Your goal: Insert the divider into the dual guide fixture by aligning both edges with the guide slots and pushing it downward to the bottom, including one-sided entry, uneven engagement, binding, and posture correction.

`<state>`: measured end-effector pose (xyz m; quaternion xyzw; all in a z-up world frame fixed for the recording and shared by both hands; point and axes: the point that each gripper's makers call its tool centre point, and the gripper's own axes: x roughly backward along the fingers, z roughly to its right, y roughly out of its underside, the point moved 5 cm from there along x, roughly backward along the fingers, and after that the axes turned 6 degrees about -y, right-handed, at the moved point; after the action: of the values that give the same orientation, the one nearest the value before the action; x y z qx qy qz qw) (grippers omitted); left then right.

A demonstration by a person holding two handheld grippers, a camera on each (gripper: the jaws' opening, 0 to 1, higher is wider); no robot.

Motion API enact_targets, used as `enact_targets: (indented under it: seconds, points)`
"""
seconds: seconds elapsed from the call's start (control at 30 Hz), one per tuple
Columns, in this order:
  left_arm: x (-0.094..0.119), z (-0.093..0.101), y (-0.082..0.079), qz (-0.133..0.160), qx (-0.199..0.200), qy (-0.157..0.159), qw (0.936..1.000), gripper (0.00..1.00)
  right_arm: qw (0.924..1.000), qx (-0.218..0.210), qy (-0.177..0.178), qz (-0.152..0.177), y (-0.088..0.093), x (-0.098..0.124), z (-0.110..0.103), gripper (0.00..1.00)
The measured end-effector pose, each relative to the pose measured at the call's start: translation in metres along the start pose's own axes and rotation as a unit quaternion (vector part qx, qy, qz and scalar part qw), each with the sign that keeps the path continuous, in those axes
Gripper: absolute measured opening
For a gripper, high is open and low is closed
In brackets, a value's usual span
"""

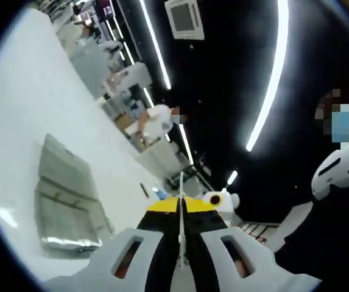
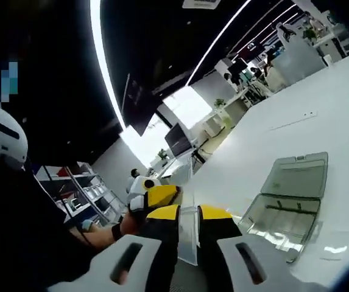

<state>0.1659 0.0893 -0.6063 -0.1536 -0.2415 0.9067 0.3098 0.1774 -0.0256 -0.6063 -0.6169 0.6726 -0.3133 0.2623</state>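
Observation:
A thin clear divider [image 1: 179,219] stands edge-on between my left gripper's [image 1: 180,204] yellow-tipped jaws, which are shut on it. In the right gripper view the same clear divider [image 2: 188,234] fills the narrow gap between my right gripper's [image 2: 189,213] jaws, which press on it from both sides. The clear plastic guide fixture [image 1: 64,201] lies open on the white table, left of and apart from the divider; in the right gripper view the fixture [image 2: 290,194] is off to the right. Each gripper shows in the other's view: the right gripper [image 1: 220,201] and the left gripper [image 2: 153,198].
The white table [image 1: 28,121] stretches away around the fixture. The person holding the grippers stands close, in dark clothes [image 1: 338,231]. Metal shelves [image 2: 77,188] and desks with other people [image 1: 156,121] are far behind.

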Motion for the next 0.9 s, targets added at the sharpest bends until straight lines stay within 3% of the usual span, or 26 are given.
enact_targets:
  seconds: [0.07, 0.37, 0.9]
  points:
    - [0.002, 0.002, -0.003, 0.011, 0.022, 0.016, 0.9996, 0.0, 0.9998, -0.015, -0.01, 0.011, -0.002, 0.0, -0.002, 0.09]
    - [0.004, 0.005, -0.004, 0.015, 0.048, 0.037, 0.9981, 0.0, 0.9968, -0.045, -0.042, 0.051, -0.009, 0.0, -0.009, 0.05]
    - [0.006, 0.007, -0.003, 0.032, 0.077, 0.059, 0.9948, 0.0, 0.9939, -0.069, -0.063, 0.058, -0.01, -0.002, -0.015, 0.01]
